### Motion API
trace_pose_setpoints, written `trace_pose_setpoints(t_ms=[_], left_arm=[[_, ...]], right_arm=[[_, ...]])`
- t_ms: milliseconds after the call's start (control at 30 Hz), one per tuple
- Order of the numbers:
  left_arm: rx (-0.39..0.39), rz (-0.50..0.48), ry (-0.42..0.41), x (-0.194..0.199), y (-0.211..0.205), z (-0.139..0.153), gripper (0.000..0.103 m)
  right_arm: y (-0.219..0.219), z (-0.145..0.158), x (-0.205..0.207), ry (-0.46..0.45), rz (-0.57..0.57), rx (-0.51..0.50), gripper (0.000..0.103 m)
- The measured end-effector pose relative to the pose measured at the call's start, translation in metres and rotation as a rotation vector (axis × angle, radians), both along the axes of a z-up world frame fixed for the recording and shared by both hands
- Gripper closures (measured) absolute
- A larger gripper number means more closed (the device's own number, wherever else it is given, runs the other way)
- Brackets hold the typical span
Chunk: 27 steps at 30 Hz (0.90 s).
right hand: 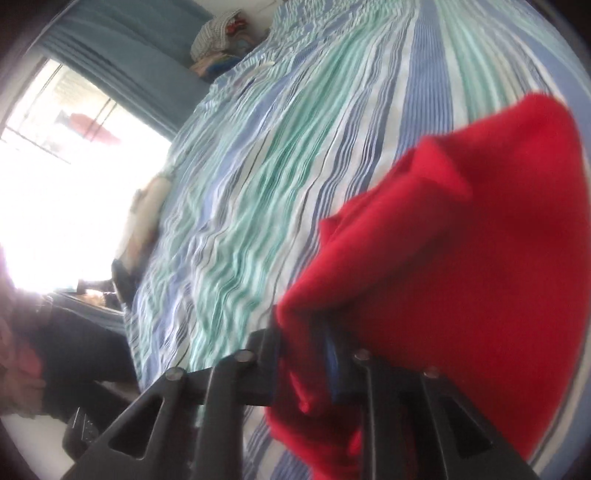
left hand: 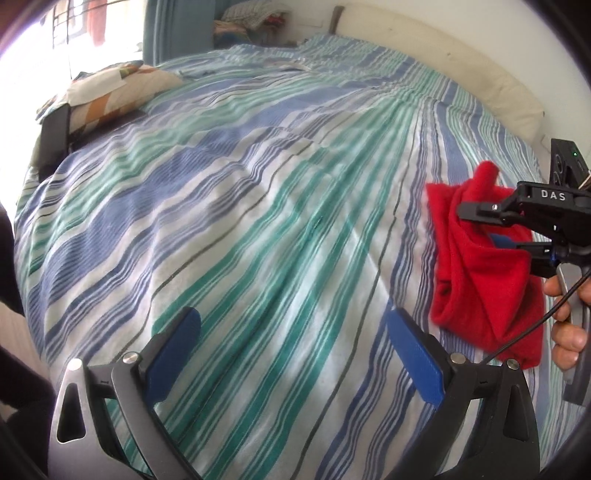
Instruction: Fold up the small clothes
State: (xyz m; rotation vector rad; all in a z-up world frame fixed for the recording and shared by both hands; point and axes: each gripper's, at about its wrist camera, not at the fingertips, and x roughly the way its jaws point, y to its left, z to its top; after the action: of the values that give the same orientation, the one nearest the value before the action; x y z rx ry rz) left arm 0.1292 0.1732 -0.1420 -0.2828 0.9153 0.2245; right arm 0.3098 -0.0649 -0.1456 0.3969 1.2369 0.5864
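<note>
A small red garment (left hand: 484, 266) lies bunched on the striped bedsheet (left hand: 258, 206) at the right. My right gripper (left hand: 491, 230) reaches in from the right and is shut on a fold of the red garment. In the right wrist view the red garment (right hand: 461, 258) fills the right half, with cloth pinched between the jaws of my right gripper (right hand: 317, 354). My left gripper (left hand: 291, 354) is open and empty, low over the sheet, to the left of the garment.
A patterned pillow (left hand: 110, 92) lies at the far left of the bed. A cream headboard (left hand: 461, 62) runs along the far right edge. A pile of folded cloth (left hand: 251, 18) sits beyond the bed. A bright window (right hand: 55, 166) is at the left.
</note>
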Motion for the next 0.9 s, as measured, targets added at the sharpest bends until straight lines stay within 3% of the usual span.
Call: trace_pose_setpoints(t_ms=[33, 67, 100, 167, 233, 300, 367, 433, 533, 733, 900], left_arm=[[0.002, 0.001, 0.003, 0.000, 0.000, -0.001, 0.002], [0.002, 0.000, 0.004, 0.000, 0.000, -0.001, 0.002], [0.000, -0.002, 0.002, -0.001, 0.000, 0.000, 0.002], [0.001, -0.004, -0.007, -0.001, -0.001, 0.002, 0.002], [-0.003, -0.011, -0.012, -0.001, -0.002, 0.003, 0.002], [-0.015, -0.019, -0.012, 0.000, -0.002, 0.003, 0.002], [-0.019, -0.026, -0.011, 0.000, -0.005, 0.003, 0.002], [-0.007, -0.036, -0.012, 0.000, -0.009, 0.003, 0.002], [0.013, -0.041, -0.015, -0.001, -0.012, 0.002, 0.002], [0.001, -0.035, -0.016, -0.004, -0.006, 0.001, 0.002], [-0.043, -0.051, -0.049, -0.007, -0.004, 0.009, 0.002]], right_arm=[[0.001, -0.005, -0.002, 0.012, 0.018, 0.005, 0.062], [0.000, -0.004, -0.005, 0.000, 0.033, 0.022, 0.047], [-0.003, 0.002, -0.010, -0.026, 0.041, 0.052, 0.040], [-0.013, 0.017, -0.022, -0.057, 0.051, 0.143, 0.039], [-0.027, 0.033, -0.035, -0.099, 0.047, 0.191, 0.039], [-0.043, 0.048, -0.050, -0.165, 0.025, 0.169, 0.039], [-0.054, 0.055, -0.059, -0.219, -0.020, 0.053, 0.042], [-0.057, 0.049, -0.063, -0.240, -0.048, -0.075, 0.056], [-0.041, 0.024, -0.062, -0.210, -0.030, -0.145, 0.068], [0.044, -0.014, -0.089, -0.275, 0.259, -0.311, 0.069], [0.013, 0.020, -0.121, -0.313, 0.307, -0.300, 0.069]])
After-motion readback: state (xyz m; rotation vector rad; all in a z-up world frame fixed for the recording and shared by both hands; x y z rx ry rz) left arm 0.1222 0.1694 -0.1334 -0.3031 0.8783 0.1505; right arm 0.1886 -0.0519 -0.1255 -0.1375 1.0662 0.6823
